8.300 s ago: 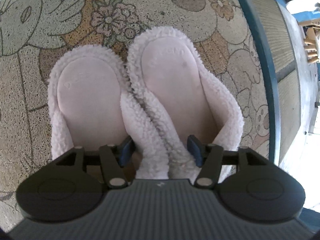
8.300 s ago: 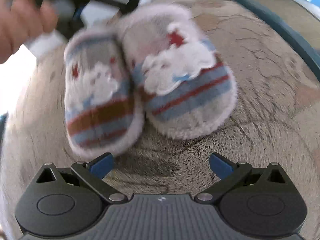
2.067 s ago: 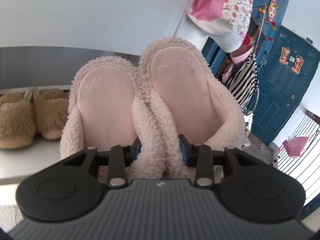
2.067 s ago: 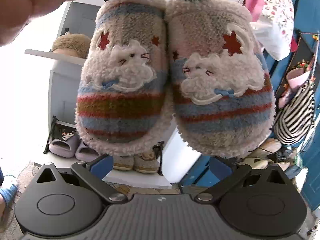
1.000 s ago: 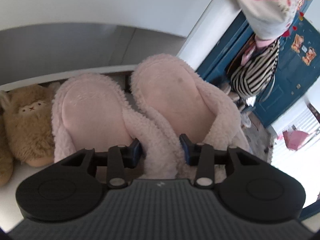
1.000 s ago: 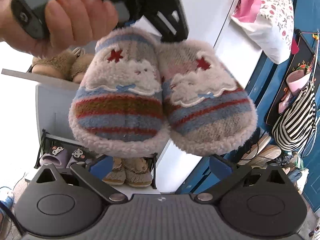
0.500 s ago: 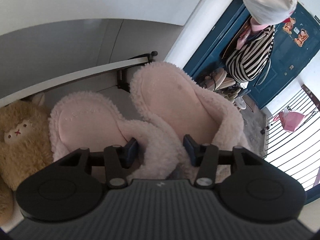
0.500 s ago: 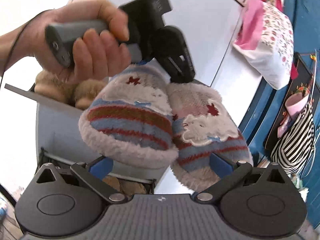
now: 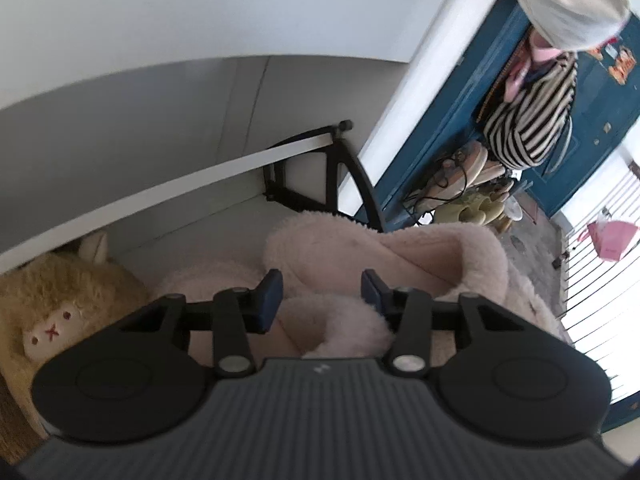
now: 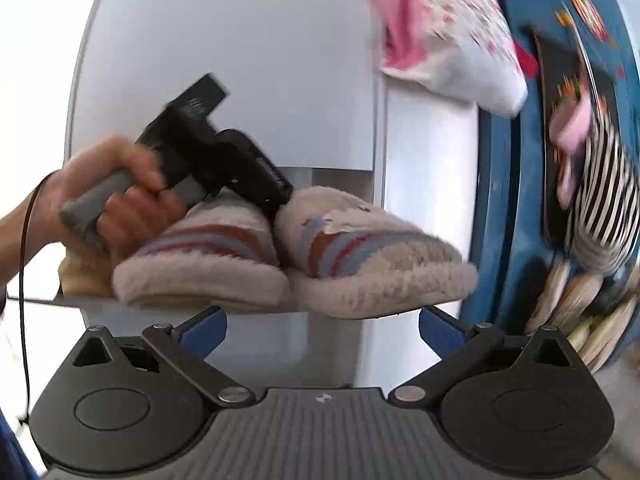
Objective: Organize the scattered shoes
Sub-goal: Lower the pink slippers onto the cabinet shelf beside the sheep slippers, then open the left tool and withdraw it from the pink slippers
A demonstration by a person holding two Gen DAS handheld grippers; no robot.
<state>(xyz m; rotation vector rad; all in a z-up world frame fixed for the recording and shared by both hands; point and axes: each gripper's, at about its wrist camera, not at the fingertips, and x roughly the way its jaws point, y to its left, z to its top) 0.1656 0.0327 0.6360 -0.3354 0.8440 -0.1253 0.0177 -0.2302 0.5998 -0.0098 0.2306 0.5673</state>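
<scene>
Slippers, fluffy pink pair (image 9: 384,264), sit on the white shelf (image 9: 224,168) of a shoe rack, and the left gripper (image 9: 322,292) reaches down into them from behind. Its blue-padded fingers (image 9: 269,294) straddle the fleece collars where the two slippers meet; the jaws are closing, with that fleece bunched between them, the pads touching it on both sides. Just left of the pair on the same shelf lies a tan plush slipper (image 9: 52,312) with a small stitched face. Right wrist view shows the same pair from the front, striped uppers with a white applique, toes reaching the shelf edge, the right-hand slipper overhanging it slightly. A hand (image 10: 116,200) grips the grey handle of the left gripper above them. The right gripper (image 10: 322,326) hangs low in front of the shelf, fingers (image 10: 442,326) spread wide, nothing between them. Beyond the rack to the right stands a blue door (image 9: 592,92) with a striped bag (image 9: 528,120) hung on it, and a floral pink-and-white bag (image 10: 448,36) hangs higher up; this view is blurred.
</scene>
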